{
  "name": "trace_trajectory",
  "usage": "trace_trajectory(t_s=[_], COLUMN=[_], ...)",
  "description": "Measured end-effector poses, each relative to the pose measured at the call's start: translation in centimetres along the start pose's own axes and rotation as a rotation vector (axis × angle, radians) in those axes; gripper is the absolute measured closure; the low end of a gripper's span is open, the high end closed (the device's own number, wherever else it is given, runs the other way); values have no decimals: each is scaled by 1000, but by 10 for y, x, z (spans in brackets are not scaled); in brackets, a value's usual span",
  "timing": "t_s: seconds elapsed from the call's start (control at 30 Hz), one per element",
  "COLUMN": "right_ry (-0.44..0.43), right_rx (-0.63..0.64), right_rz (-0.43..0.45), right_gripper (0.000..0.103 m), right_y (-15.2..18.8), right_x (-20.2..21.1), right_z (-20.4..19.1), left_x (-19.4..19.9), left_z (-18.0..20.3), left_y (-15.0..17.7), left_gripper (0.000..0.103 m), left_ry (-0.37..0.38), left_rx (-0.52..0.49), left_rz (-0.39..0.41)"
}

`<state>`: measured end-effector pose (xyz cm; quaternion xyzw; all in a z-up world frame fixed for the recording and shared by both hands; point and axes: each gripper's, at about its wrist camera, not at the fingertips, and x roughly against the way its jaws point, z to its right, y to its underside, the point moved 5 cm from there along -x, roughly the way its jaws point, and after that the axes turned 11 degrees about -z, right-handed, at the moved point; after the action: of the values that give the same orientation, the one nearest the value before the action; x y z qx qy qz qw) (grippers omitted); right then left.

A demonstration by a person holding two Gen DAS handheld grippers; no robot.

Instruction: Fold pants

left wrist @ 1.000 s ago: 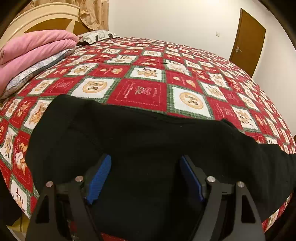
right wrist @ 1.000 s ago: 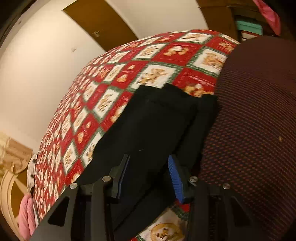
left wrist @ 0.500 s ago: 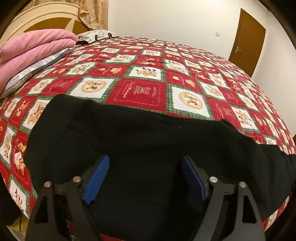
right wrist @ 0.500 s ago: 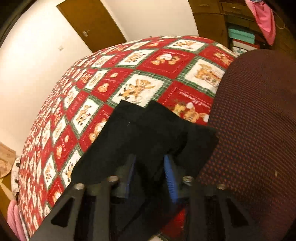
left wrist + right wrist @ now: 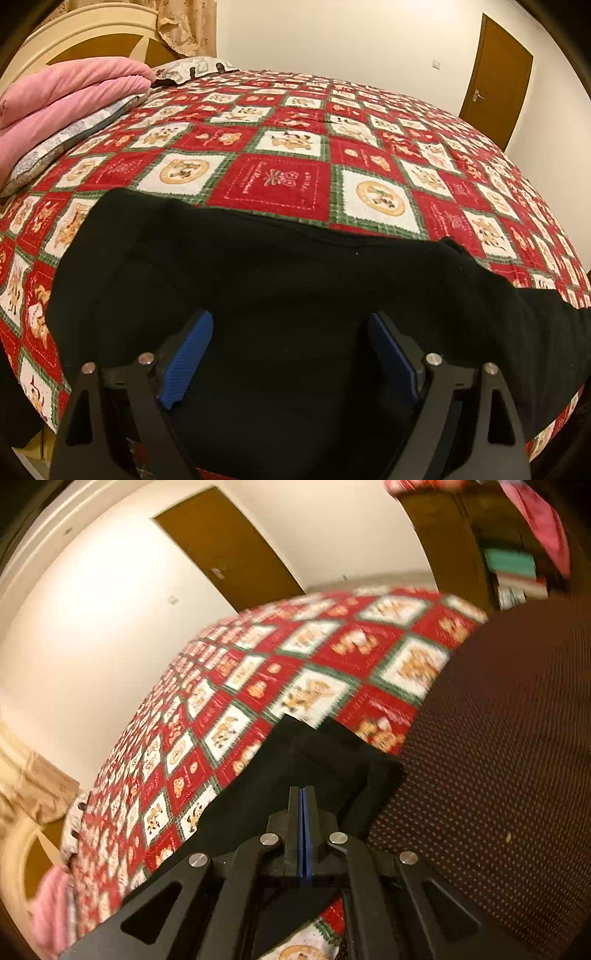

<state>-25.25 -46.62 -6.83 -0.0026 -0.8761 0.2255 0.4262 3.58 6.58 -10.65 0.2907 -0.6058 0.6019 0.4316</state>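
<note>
The right gripper (image 5: 303,794) has just closed its fingers (image 5: 295,812); they pinch the leg end of the black pants (image 5: 317,760). The left gripper (image 5: 288,343) has just been opening; its fingers (image 5: 190,350) stand wide over the pants, apart from the cloth. The pants lie along the near edge of the bed (image 5: 280,177). Step in hand: starting the fold. Next, carry the pinched end toward the left gripper, keeping the layers aligned.

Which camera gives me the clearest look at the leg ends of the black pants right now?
The right wrist view. There the black pants end in two cuff corners just past the right gripper, whose jaws have just closed, apparently pinching the fabric. It is motion-blurred. The left wrist view shows only the broad upper part, trailing off right; no cuffs.
</note>
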Motion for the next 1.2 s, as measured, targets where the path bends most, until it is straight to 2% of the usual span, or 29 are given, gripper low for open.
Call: trace_trajectory(t_s=[0.07,0.17,0.37,0.4,0.43,0.47,0.5,0.53,0.67,0.73,0.93,1.03,1.07,1.13,1.17,1.2], right_ry=[-3,50,29,19,16,12,6,-2,33,43,143,166,182,246,249,233], right_rx=[-21,45,44,51,60,71,79,92,154,193,289,310,333,394,411,409], right_rz=[-39,-48,-107,-120,-128,-129,-123,-112,-114,-139,-188,-222,-209,-196,-197,-198], right_gripper=[102,102,100,94,77,66,48,45,45,51,52,53,56,79,84,94], right_y=[-3,-13,-40,-42,-42,-43,-42,-43,-47,-48,-49,-43,-41,-36,-33,-32], right_x=[-7,-14,-31,-34,-35,-35,-35,-34,-38,-44,-72,-85,-85,-84,-83,-80], right_z=[3,-4,4,5,5,4,3,1,-4,-8,-11,-7,-8,-10,-11,-11], left_x=[0,0,0,0,0,0,0,-1,-1,-2,-2,-2,-2,-2,-2,-2], left_z=[0,1,0,0,1,0,0,0,1,1,1,0,0,1,0,0], left_y=[0,0,0,0,0,0,-1,-1,-2,-2,-2,-2,-2,-2,-2,-2], left_gripper=[14,14,14,14,14,13,13,13,12,11,11,11,11,11,11,11], left_ry=[-1,2,11,10,8,8,8,7,3,-1,0,-1,0,-1,-3,-4], left_rx=[0,-1,-2,-2,-2,-2,-2,-2,2,2,3,3,4,3,2,2], left_rz=[0,-2,-6,-7,-8,-8,-10,-11,-17,-18,-19,-20,-20,-19,-19,-19])
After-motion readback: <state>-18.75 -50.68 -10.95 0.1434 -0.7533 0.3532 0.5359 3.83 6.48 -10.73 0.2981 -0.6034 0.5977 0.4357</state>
